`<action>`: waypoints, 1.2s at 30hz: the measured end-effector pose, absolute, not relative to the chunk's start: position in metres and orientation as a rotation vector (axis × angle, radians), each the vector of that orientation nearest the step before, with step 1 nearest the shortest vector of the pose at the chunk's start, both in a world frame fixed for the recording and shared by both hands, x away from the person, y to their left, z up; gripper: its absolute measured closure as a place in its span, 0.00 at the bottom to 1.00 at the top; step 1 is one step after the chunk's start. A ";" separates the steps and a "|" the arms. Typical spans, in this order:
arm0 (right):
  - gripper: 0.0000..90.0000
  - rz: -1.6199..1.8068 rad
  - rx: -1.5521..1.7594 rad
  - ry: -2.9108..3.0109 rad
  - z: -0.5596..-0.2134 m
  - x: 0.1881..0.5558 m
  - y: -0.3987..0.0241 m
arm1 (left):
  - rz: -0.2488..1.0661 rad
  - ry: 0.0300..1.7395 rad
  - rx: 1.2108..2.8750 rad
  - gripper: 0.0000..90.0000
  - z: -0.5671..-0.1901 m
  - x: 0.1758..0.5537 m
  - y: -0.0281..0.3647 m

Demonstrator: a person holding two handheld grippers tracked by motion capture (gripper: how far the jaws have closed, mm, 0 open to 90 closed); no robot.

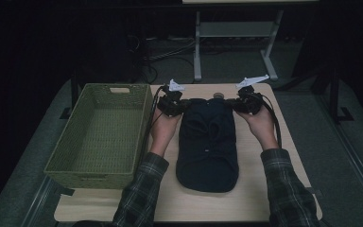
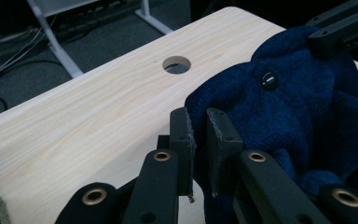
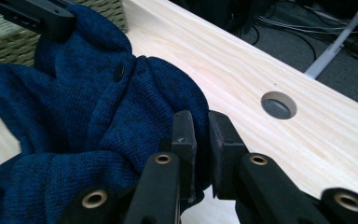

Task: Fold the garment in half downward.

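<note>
**Sweater pinched at both far corners, basket to the left**

Left to right: empty basket [image 1: 99, 135] at the table's left edge. Next, left gripper [image 1: 176, 107] clenched on the sweater [image 1: 208, 144] at its far-left corner (knit nipped between the pads). Sweater's long axis running near to far down the table [image 1: 264, 198] middle. Right gripper [image 1: 240, 105] clenched likewise on the far-right corner. Left hand nearer the basket, so probably a leftward carry.
</note>
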State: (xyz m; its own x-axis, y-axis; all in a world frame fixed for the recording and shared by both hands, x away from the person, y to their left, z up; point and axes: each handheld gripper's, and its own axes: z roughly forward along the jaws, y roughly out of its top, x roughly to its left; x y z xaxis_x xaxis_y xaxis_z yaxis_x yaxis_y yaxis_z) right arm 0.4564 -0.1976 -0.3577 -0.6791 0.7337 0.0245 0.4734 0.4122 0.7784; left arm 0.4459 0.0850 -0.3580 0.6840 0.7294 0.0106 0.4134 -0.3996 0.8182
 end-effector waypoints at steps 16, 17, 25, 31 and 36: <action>0.91 1.198 0.989 2.377 -0.379 0.392 -0.205 | 0.442 0.750 2.121 0.91 -0.375 0.393 0.086; 0.91 1.195 0.990 2.390 -0.382 0.389 -0.205 | 0.437 0.744 2.136 0.91 -0.378 0.390 0.086; 0.90 1.215 1.010 2.404 -0.395 0.362 -0.205 | 0.397 0.704 2.198 0.90 -0.385 0.370 0.087; 0.90 1.228 1.039 2.430 -0.403 0.340 -0.206 | 0.356 0.684 2.212 0.90 -0.393 0.351 0.089; 0.89 1.251 1.053 2.438 -0.413 0.321 -0.206 | 0.332 0.669 2.231 0.90 -0.403 0.339 0.090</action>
State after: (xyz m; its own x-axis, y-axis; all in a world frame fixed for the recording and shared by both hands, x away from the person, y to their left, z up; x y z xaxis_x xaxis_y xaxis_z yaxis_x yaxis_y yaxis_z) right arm 0.3212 -0.2065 -0.4131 -0.7239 0.6770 0.1325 0.5025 0.3858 0.7738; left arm 0.3393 0.0900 -0.4027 0.8284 0.5596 0.0265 0.3591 -0.5667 0.7416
